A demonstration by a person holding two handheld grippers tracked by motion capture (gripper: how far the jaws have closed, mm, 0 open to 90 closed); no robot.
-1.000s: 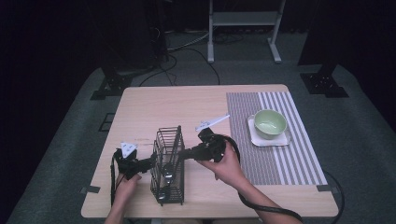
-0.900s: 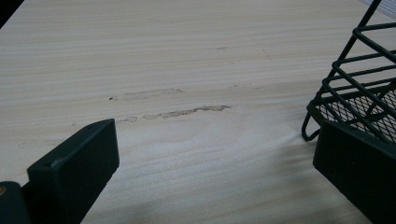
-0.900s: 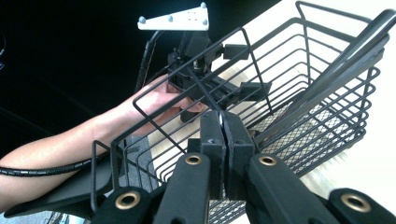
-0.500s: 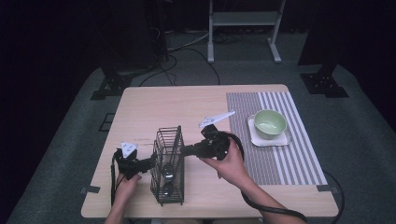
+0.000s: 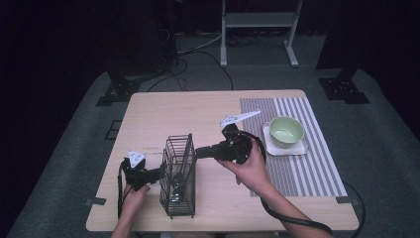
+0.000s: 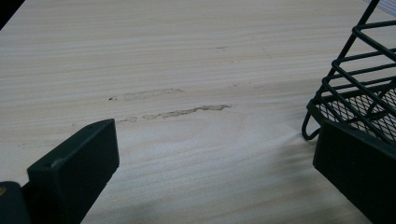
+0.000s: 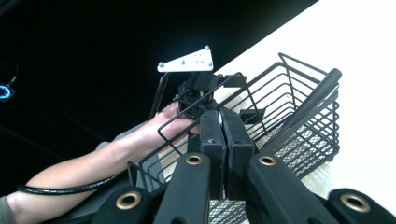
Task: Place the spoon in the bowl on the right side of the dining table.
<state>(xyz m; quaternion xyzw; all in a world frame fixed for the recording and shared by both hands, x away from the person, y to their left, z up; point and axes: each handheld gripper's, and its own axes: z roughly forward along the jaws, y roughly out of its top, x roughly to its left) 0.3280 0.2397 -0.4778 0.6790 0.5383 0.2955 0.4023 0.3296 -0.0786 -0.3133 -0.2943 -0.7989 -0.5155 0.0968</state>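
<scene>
A black wire basket [image 5: 179, 174] is seen standing on the near left part of the worktop [image 5: 198, 109], with a dark utensil [image 5: 184, 163] leaning inside it. The left gripper [image 5: 157, 173] is held low at the basket's left side; in the left gripper view its fingers [image 6: 74, 168] are spread wide apart, with one at the left over bare wood and the other at the right just against the basket's lower corner [image 6: 355, 102], and nothing is held between them. The right gripper [image 5: 200, 152] is reached in from the right at the basket's top rim. In the right gripper view its fingers [image 7: 212, 135] are pressed together above the basket [image 7: 280, 116], and a thin pale edge seems to be pinched between them, though what it is cannot be told. Beyond them in that view, the left hand [image 7: 159, 128] and its gripper are seen on the far side of the basket, and a long dark utensil [image 7: 308, 105] is seen lying slantwise against the wires. At the far right of the worktop a striped mat [image 5: 317, 163] is laid, and on it a green bowl [image 5: 286, 131] sits on a pale square plate [image 5: 302, 148], well apart from the basket.
</scene>
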